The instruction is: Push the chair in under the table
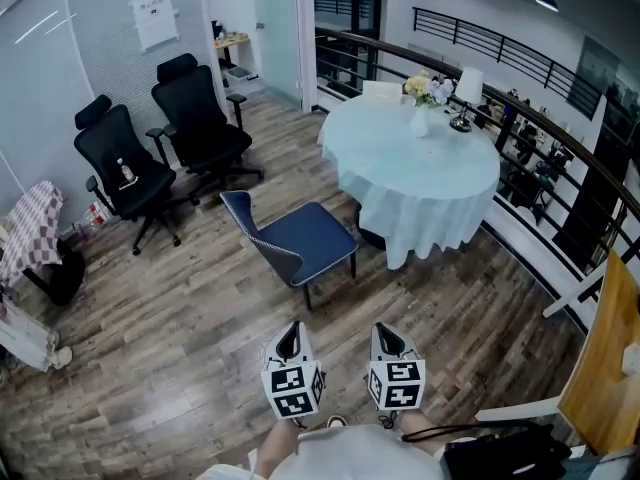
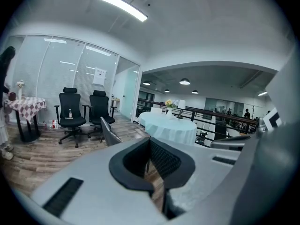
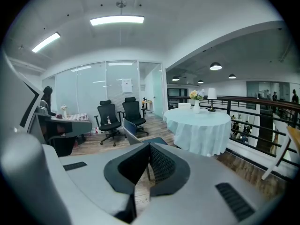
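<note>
Chairs, counted: four that show in the head view, namely one blue chair (image 1: 312, 236), two black office chairs (image 1: 105, 140) (image 1: 196, 110) and one white chair (image 1: 381, 90).
Blue chair: stands at the centre of the frame on the wooden floor (image 1: 180, 318), at the lower left of the table. Its backrest is on the side away from the table. Its seat is near the hanging cloth, not under it.
Table: one round table (image 1: 425, 173) at the upper right of centre, covered by a pale cloth that hangs down all round.
On the table: one white vase (image 1: 419, 121) and one lamp (image 1: 463, 96), side by side near the far edge.
Vase contents: a bunch of yellow and white flowers (image 1: 424, 88).
Black office chairs: side by side at the upper left, well apart from the table. A small bottle (image 1: 125, 172) stands on the seat of the left one.
White chair: at the far side of the table, only its backrest showing.
Side table: one, with a checked cloth (image 1: 32, 230), at the left edge.
Left tool (image 2: 150, 142): jaws together at the tips, nothing between them. It is at the bottom centre of the head view, apart from the blue chair.
Right tool (image 3: 149, 146): jaws together, gripping nothing. It sits just right of the left tool, also short of the blue chair.
Railing: one dark rail (image 1: 520, 103) curves behind the table along the upper right.
</note>
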Tool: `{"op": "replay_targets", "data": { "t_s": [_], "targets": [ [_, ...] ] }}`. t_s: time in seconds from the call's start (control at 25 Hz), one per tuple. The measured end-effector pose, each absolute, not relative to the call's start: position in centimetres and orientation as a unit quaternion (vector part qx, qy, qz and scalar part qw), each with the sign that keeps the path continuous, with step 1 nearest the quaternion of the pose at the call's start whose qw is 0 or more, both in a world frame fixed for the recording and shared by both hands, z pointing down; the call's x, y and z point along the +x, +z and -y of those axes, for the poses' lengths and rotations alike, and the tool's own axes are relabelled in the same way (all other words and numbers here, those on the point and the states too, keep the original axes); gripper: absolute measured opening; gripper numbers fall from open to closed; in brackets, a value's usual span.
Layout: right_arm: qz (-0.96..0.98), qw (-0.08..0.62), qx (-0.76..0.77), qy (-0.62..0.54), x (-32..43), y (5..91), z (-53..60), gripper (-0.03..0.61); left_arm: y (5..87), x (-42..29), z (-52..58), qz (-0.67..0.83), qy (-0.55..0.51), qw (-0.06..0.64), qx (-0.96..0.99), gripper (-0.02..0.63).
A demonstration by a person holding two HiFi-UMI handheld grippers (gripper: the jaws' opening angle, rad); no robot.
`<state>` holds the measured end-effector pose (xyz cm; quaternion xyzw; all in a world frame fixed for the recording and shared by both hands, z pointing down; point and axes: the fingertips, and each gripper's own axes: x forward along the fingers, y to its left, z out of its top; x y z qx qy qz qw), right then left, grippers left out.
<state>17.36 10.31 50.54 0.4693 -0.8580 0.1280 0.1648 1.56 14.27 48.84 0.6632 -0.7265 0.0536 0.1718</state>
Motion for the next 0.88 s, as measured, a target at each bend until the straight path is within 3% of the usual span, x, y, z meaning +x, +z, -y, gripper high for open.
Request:
{"op": "replay_targets", "data": {
  "t_s": [0.88],
  "targets": [
    [0.848, 0.164, 0.478, 0.159, 17.4, 53.2, -3.8, 0.017, 50.0, 0.0, -8.3, 0.733, 0.067, 0.167, 0.655, 0.003]
  ]
}}
